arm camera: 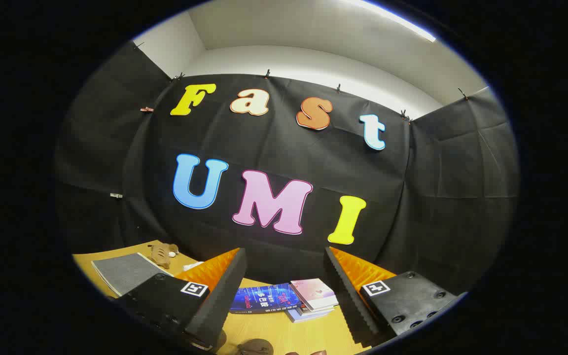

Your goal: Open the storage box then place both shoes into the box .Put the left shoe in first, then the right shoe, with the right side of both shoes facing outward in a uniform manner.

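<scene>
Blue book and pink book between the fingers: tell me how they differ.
The blue book is dark with a glowing pattern; the pink book is pale. The blue book lies alone on the wooden table; the pink book tops a small stack. Both lie flat beyond the open gripper, side by side.

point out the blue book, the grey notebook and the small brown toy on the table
blue book [263,299], gripper view, on its cover between the open fingers
grey notebook [125,272], gripper view, middle of its cover
small brown toy [161,253], gripper view, on its body
</scene>
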Available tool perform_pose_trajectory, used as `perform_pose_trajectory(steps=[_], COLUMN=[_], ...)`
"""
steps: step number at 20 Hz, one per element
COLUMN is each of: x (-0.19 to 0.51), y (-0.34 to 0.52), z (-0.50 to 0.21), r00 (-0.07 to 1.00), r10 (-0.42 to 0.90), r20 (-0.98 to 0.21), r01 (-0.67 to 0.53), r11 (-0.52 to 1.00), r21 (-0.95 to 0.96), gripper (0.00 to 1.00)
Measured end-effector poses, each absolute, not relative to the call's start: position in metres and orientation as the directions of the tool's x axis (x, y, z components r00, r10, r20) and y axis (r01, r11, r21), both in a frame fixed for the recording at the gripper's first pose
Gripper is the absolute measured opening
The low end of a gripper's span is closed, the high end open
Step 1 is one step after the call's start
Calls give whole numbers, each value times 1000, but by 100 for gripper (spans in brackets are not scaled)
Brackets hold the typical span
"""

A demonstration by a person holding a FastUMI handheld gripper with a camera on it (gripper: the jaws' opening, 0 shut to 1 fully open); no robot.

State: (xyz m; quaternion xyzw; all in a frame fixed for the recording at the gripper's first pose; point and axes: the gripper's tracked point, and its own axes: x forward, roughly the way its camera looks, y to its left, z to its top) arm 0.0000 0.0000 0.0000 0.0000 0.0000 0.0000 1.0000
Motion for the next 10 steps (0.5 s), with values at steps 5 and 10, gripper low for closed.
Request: perform_pose_trajectory(steps=[5,10], x=[-2,-2], y=[4,6], z=[0,1], r00=[1000,1000], r10=[7,15], r20=[1,8], r01=[-7,-15], r11=[1000,1000], r21=[-6,-18], gripper=[97,97])
